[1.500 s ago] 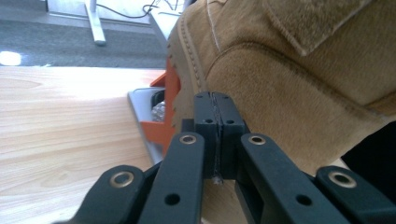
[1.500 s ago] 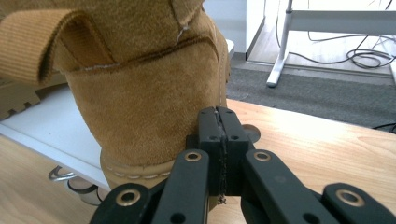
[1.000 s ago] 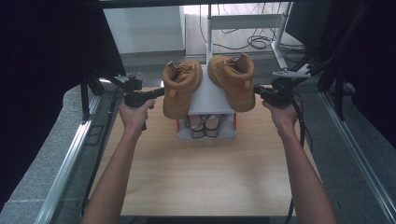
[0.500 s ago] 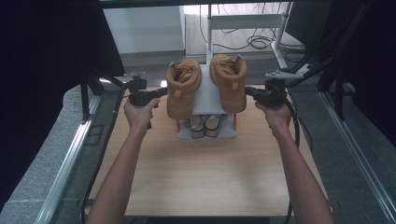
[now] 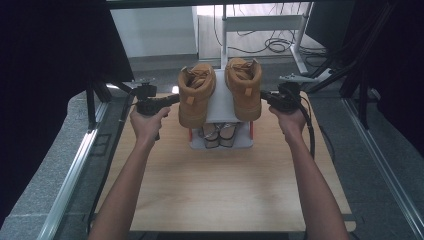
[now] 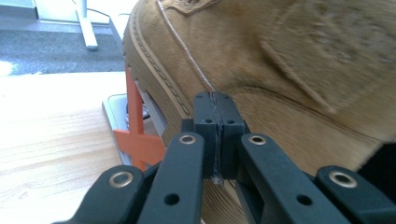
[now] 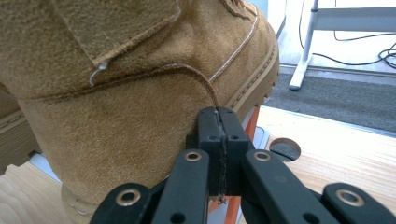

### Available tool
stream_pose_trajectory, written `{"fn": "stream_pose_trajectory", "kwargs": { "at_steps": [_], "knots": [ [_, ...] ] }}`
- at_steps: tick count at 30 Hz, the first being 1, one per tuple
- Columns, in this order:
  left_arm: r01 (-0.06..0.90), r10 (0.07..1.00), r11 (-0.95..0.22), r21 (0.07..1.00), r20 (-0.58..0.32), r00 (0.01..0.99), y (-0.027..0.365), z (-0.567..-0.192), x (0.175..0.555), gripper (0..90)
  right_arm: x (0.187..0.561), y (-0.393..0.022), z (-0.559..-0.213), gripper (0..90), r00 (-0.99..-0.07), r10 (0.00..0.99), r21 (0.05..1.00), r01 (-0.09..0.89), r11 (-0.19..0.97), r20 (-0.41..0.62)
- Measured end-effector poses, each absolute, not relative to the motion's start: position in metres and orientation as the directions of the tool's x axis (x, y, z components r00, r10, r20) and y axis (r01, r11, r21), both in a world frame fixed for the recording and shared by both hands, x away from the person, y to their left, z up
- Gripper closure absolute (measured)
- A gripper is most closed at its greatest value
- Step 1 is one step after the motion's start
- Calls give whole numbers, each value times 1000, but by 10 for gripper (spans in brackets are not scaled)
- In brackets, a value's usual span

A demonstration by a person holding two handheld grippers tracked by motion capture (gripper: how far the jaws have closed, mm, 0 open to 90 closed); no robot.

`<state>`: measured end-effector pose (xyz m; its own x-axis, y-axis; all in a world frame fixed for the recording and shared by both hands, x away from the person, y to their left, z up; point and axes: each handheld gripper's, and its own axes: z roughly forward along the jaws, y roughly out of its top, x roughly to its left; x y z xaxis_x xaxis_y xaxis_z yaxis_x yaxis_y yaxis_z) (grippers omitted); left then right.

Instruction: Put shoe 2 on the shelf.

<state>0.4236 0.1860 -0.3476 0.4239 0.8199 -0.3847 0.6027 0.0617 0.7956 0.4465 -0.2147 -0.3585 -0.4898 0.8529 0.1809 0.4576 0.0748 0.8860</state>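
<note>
Two tan suede boots stand side by side, toes pointing away, on a small white rack point(image 5: 221, 102) with orange legs. My left gripper point(image 5: 173, 99) is shut, with its tip against the outer side of the left boot point(image 5: 196, 95). My right gripper point(image 5: 264, 95) is also shut and presses the outer side of the right boot point(image 5: 244, 87). In the left gripper view the closed jaws of my left gripper point(image 6: 215, 99) meet the boot's point(image 6: 280, 70) suede just above the sole. The right gripper view shows my right gripper point(image 7: 217, 114) against the other boot point(image 7: 116, 93).
A pair of sandals point(image 5: 219, 135) lies on the rack's lower shelf. The rack stands at the far middle of a wooden table point(image 5: 220, 190), which has a round hole point(image 7: 285, 148) by the rack. Metal rails run along both sides. Desk legs and cables lie beyond.
Both grippers have moved inward. The boots, splayed apart a second ago, now stand closer together and nearly parallel on the rack top.
</note>
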Motion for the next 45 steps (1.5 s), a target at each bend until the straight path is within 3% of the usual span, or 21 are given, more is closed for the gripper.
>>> {"fn": "stream_pose_trajectory", "kwargs": {
  "at_steps": [11,21,36,45],
  "knots": [
    [619,805,79,781,-416,422,163,-354,435,893,443,-196,-361,898,-548,817,890,444,103,179],
    [602,844,69,796,-368,390,148,-354,439,897,442,-183,-363,900,-551,817,891,441,109,172],
    [595,833,66,801,-372,409,153,-356,442,894,443,-190,-366,900,-579,793,892,439,106,191],
    [618,866,34,785,-332,374,160,-366,453,889,455,-194,-371,899,-515,839,889,448,91,174]
  ]
}}
